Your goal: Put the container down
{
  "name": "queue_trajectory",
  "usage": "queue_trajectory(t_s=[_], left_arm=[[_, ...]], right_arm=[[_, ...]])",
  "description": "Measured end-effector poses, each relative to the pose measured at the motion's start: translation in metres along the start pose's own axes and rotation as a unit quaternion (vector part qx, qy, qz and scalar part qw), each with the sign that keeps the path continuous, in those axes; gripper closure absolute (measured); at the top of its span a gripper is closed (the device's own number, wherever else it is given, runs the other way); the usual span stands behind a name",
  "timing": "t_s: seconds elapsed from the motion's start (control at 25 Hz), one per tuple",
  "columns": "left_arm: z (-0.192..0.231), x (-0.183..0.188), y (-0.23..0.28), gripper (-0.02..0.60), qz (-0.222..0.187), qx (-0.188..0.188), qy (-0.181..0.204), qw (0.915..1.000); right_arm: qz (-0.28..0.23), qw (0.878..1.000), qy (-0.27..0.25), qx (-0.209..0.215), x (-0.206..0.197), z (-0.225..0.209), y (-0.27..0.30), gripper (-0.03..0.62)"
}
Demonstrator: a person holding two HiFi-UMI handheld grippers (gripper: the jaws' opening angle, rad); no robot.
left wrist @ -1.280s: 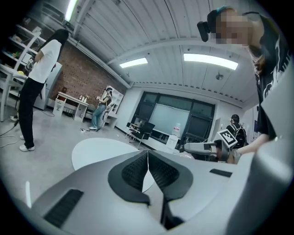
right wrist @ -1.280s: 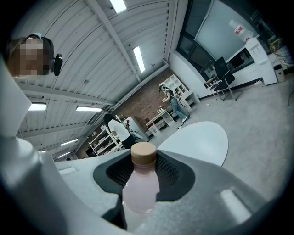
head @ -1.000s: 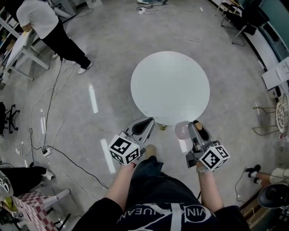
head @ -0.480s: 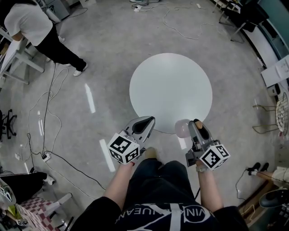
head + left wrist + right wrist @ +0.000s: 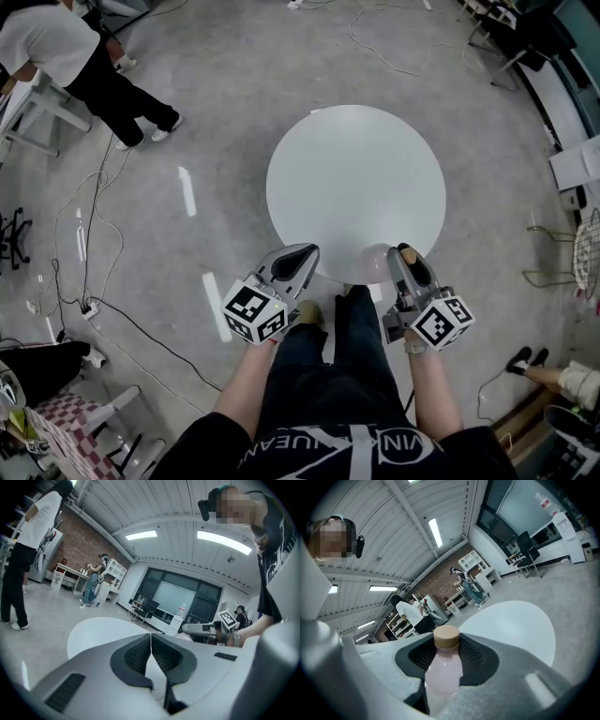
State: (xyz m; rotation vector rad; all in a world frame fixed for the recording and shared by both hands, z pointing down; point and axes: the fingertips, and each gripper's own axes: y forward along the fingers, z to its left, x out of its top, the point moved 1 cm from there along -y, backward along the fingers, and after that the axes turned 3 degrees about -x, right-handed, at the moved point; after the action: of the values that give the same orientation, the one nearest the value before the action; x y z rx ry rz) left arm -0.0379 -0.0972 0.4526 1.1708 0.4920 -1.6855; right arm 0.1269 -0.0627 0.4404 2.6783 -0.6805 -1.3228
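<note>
- Since a second ago I have stepped in: the round table (image 5: 356,178) now lies under the tip of my right claw (image 5: 403,255), which was short of its rim.
- My right claw is half closed, clamped on the container (image 5: 442,667), which I am holding over the near rim. It is not set down yet.
- My left claw (image 5: 151,639) is closed and empty.
- The container is a pale pink, translucent bottle with a tan cap (image 5: 446,637).
</note>
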Motion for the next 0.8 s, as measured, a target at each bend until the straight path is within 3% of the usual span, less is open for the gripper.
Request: queue_trajectory(t_s=[0.32, 0.8], left_arm=[[0.015, 0.011, 0.023, 0.568, -0.012, 0.032, -0.006, 0.9994], [0.03, -0.01, 0.069, 0.568, 0.005, 0.056, -0.031, 0.9979]], right_arm=[[0.045, 0.998, -0.029, 0.038, 0.01, -0.01, 0.038, 0.457], [0.099, 0.987, -0.112, 0.061, 0.012, -0.044, 0.089, 0.457]])
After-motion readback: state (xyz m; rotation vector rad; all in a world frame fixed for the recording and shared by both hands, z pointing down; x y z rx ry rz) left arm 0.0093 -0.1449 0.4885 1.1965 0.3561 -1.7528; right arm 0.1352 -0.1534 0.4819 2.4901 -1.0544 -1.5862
